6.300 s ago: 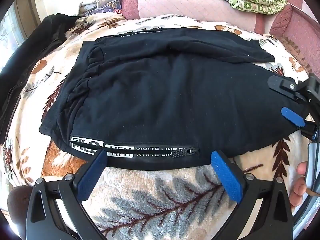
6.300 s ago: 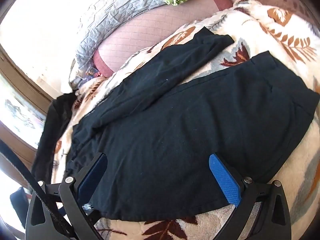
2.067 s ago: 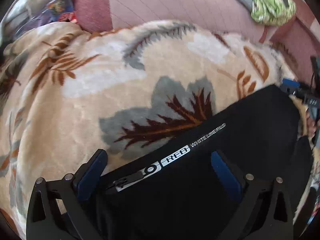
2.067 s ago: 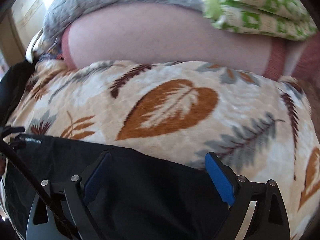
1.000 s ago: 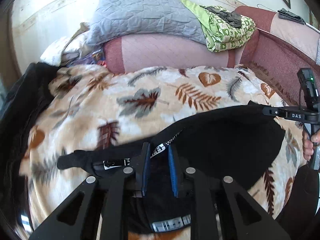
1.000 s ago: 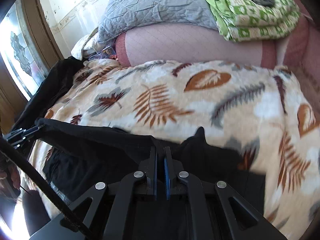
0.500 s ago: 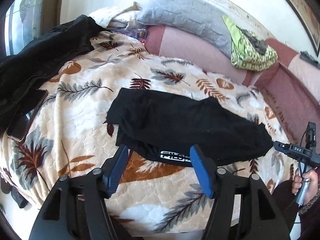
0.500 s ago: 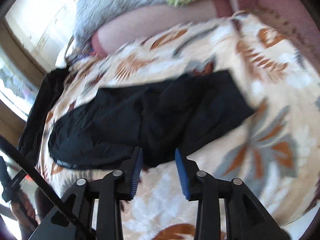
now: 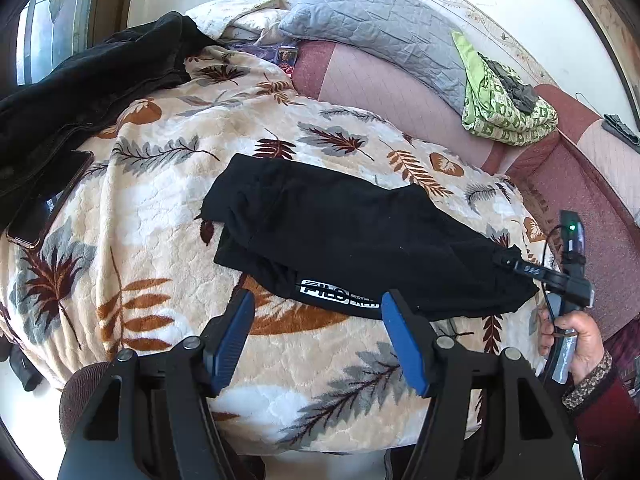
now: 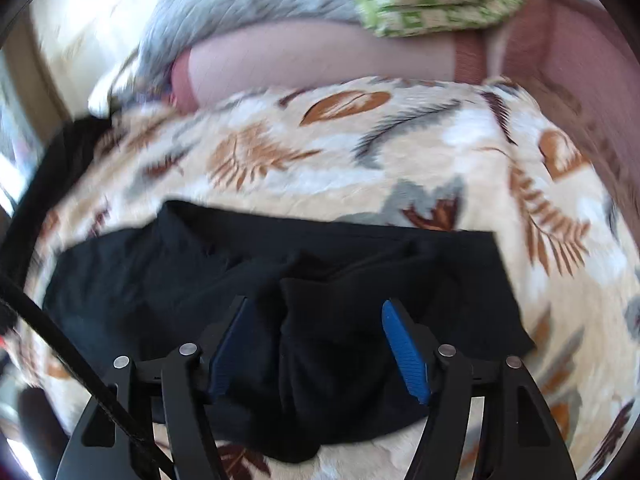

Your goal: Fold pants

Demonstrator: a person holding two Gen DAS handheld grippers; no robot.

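Note:
The black pants [image 9: 352,240] lie folded in a long strip on the leaf-print blanket [image 9: 160,200], with a white logo band at the near edge. My left gripper [image 9: 318,332] is open and empty, held back above the blanket in front of the pants. My right gripper [image 10: 314,340] is open and empty, low over the pants [image 10: 280,280], its jaws on either side of a rumpled fold. The right gripper also shows in the left wrist view [image 9: 540,272], at the right end of the pants.
A dark jacket [image 9: 80,88] and a phone [image 9: 48,200] lie at the blanket's left. A grey pillow [image 9: 380,24] and a green patterned cloth [image 9: 504,96] rest on the pink sofa back [image 9: 400,88].
Both grippers, shut on the pants a second ago, have let go and opened wide. The pants now lie folded over. The right gripper has dropped closer to them.

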